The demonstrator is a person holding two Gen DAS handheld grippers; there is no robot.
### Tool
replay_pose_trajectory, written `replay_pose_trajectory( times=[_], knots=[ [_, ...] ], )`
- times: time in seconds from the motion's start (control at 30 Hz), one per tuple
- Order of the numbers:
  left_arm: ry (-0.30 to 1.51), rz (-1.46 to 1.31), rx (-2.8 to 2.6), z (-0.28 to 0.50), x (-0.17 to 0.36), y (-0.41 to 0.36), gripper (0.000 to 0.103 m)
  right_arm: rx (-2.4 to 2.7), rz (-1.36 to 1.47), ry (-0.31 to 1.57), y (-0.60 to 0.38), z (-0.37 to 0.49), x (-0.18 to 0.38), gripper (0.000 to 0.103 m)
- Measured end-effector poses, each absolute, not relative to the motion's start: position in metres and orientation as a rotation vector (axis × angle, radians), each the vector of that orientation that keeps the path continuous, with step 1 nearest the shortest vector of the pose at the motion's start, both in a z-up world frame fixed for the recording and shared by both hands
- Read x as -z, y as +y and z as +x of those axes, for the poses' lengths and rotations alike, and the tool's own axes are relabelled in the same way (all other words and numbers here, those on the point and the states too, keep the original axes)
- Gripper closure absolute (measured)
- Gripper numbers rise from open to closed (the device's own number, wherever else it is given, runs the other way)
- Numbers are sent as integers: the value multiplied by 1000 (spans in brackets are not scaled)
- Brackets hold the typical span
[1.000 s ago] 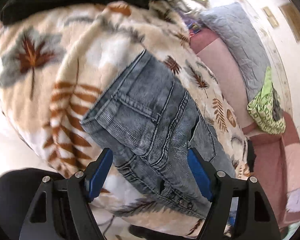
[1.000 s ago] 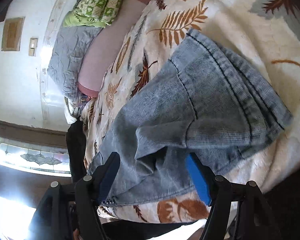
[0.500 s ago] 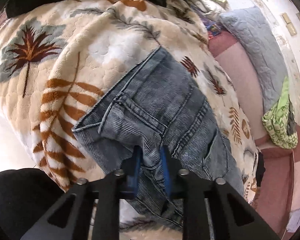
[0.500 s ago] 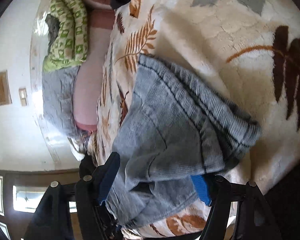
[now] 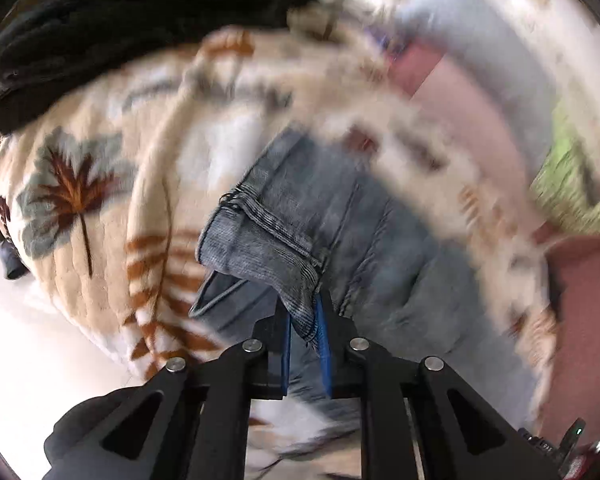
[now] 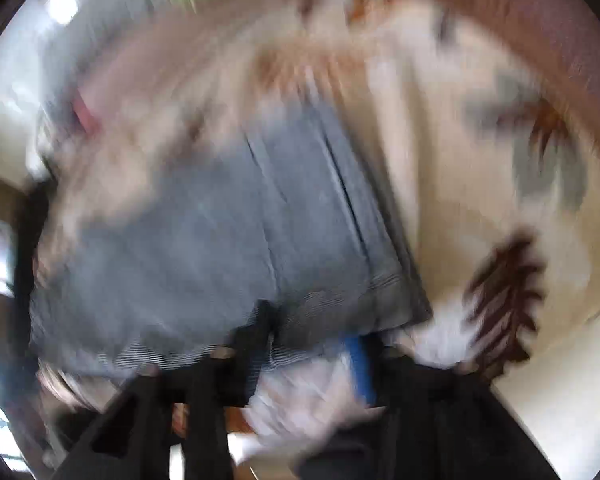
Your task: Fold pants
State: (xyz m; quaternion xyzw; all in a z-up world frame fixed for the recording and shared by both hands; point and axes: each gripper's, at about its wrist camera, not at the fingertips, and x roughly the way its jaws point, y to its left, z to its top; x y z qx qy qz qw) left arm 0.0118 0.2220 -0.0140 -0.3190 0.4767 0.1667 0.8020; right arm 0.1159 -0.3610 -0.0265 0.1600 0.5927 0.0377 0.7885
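The blue-grey jeans [image 5: 352, 236] lie on a cream blanket with leaf prints [image 5: 100, 248]. My left gripper [image 5: 305, 322] is shut on a fold of the jeans' hem, and the denim rises into its blue pads [image 5: 324, 344]. The right wrist view is badly blurred. There the jeans [image 6: 240, 232] fill the middle, and their ribbed edge hangs over my right gripper [image 6: 312, 336]. Its jaws are closing with denim between them, and a gap still shows beside the blue pad [image 6: 360, 368].
A black garment [image 5: 132, 36] lies on the blanket's far edge. Pink cushions [image 5: 472, 128], a grey quilted pillow [image 5: 480, 28] and a green patterned cloth [image 5: 568, 184] sit to the right. Pale floor [image 5: 28, 344] runs below the blanket's left edge.
My left gripper closed on the jeans' hem and lifted a fold. The right gripper rolled, swung along the jeans' edge and narrowed its jaws around the denim.
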Motion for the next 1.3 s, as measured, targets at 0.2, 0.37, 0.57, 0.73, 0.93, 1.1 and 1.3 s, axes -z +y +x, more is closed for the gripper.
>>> replay_pose_trajectory(
  times=[0.2, 0.37, 0.57, 0.73, 0.93, 1.1, 1.3],
  knots=[
    [938, -689, -406, -14, -10, 235, 72, -61, 369, 1183, -379, 90, -26, 38],
    [821, -537, -368, -9, -50, 209, 61, -172, 490, 1053, -380, 105, -57, 35],
    [891, -452, -253, 34, -23, 170, 57, -159, 498, 1139, -367, 156, -3, 35],
    [1049, -387, -307, 48, 17, 176, 57, -88, 542, 1200, -385, 156, 3, 38],
    [842, -321, -328, 52, -25, 174, 41, -392, 342, 1109, -272, 204, -62, 38],
    [915, -282, -371, 67, 20, 175, 41, -665, 86, 1190, -116, 252, -50, 38],
    [874, -253, -349, 65, 33, 175, 32, -667, -241, 1267, -14, 285, 15, 60]
  ],
)
